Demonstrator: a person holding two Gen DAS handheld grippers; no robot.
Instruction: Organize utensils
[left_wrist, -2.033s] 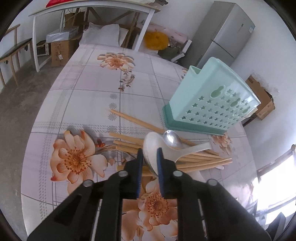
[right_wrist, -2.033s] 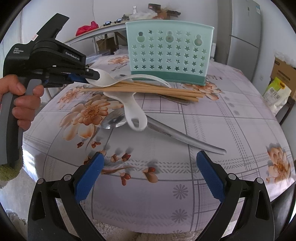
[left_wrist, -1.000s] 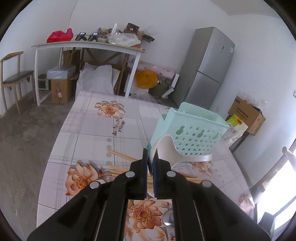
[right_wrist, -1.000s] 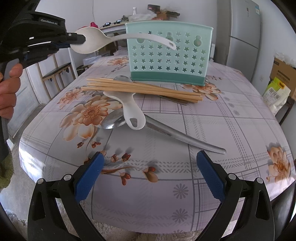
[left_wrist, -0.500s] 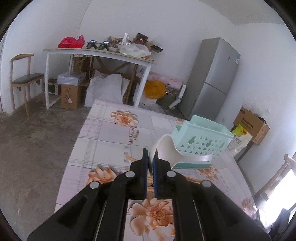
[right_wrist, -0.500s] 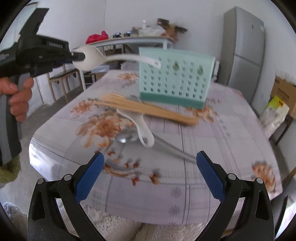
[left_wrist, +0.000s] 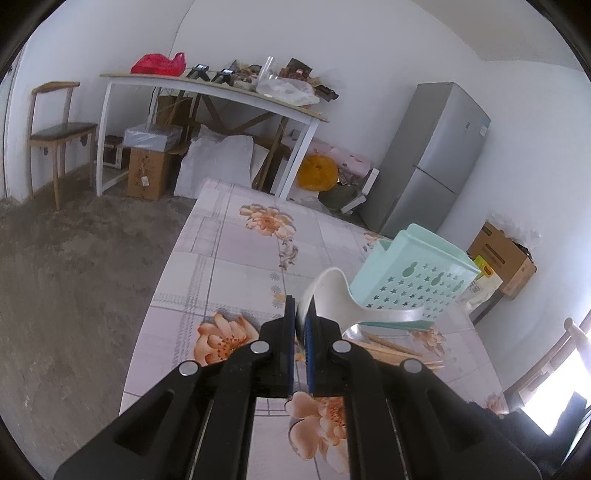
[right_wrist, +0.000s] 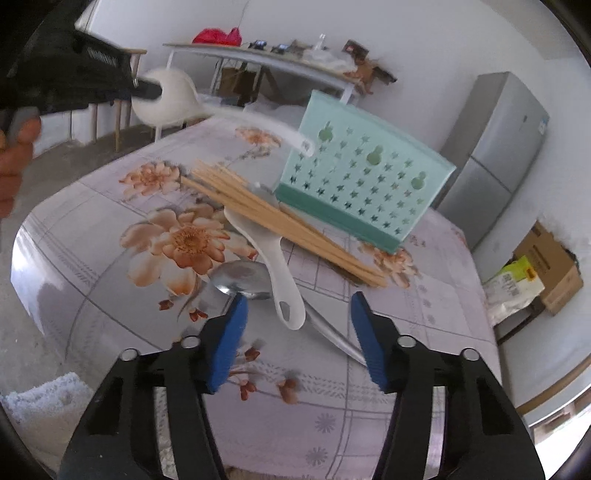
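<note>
My left gripper (left_wrist: 300, 306) is shut on the bowl rim of a white ladle (left_wrist: 332, 295), held in the air. The ladle's handle points right toward the mint-green perforated utensil holder (left_wrist: 413, 280). In the right wrist view the same ladle (right_wrist: 170, 99) hangs at upper left, and its handle tip is close to the holder (right_wrist: 369, 184). A bundle of wooden chopsticks (right_wrist: 280, 218), a white scoop (right_wrist: 273, 258) and a metal spoon (right_wrist: 240, 277) lie on the table. My right gripper (right_wrist: 299, 299) hovers over the scoop's handle end with its jaws closing. Its pads touch nothing.
The table wears a floral plastic cloth (right_wrist: 110, 295) whose near edge drops off just below my right gripper. A person's hand (right_wrist: 14, 147) holds the left gripper at the far left. Past the table stand a grey fridge (left_wrist: 432, 162), a white side table (left_wrist: 207, 88) and cardboard boxes (left_wrist: 502, 258).
The left gripper closed on the ladle, lifted it off the pile and carried it up beside the holder. The right gripper's jaws narrowed from wide open, and it rose and rolled.
</note>
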